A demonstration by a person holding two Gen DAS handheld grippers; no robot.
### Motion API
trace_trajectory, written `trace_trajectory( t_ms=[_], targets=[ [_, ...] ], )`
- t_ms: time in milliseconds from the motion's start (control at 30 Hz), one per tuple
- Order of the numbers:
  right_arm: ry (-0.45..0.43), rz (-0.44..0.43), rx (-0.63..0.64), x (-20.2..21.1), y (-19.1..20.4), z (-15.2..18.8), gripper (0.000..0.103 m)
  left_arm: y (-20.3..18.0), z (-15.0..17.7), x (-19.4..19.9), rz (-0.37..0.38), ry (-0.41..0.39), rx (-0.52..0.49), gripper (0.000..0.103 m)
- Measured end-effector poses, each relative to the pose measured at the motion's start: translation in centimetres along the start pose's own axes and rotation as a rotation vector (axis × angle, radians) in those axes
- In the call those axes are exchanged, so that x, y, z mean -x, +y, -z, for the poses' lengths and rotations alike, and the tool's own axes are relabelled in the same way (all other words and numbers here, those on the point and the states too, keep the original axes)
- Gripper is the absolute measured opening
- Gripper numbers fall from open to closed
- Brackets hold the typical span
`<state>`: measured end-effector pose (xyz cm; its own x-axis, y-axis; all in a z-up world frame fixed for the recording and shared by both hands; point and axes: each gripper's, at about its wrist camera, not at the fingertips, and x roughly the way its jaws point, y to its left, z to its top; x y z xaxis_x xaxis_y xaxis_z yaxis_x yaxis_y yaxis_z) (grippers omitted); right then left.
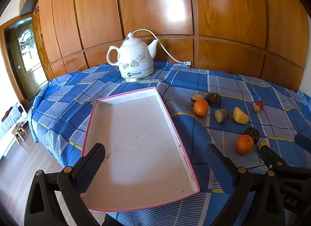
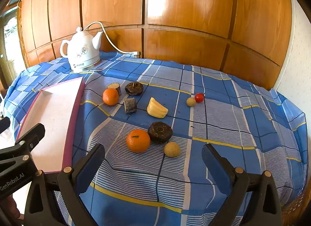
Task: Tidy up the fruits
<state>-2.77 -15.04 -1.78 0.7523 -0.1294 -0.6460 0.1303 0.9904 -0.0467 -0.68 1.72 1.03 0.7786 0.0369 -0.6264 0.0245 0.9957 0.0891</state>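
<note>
Near orange (image 2: 138, 140): light, firm, round, likely rolls; grip across middle; left gripper (image 1: 155, 159) and right gripper (image 2: 153, 159) both spread, empty

White floral kettle (image 1: 136, 60) on its base at table's far edge, cord (image 1: 167, 51) trailing to plug. Blue checked tablecloth (image 2: 223, 113). Wood-panelled wall (image 1: 213, 12) behind. Small stool (image 1: 19, 131) on floor, left.

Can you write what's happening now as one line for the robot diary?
tray: holds no fruit | fruits: on cloth | left tool: open | right tool: open near orange
</note>
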Motion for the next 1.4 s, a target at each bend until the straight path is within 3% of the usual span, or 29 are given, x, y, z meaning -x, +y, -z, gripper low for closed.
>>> trace_trajectory(
  t_ms=[1100, 1400],
  targets=[
    [-0.024, -0.007, 0.006, 0.4, 0.1, 0.0, 0.101, 0.2, 0.1, 0.1, 0.012, 0.006, 0.017, 0.103],
    [-0.01, -0.028, -0.03, 0.1, -1.3, -0.4, 0.101, -0.4, -0.1, -0.4, 0.071, 0.027, -0.008, 0.103]
  ],
)
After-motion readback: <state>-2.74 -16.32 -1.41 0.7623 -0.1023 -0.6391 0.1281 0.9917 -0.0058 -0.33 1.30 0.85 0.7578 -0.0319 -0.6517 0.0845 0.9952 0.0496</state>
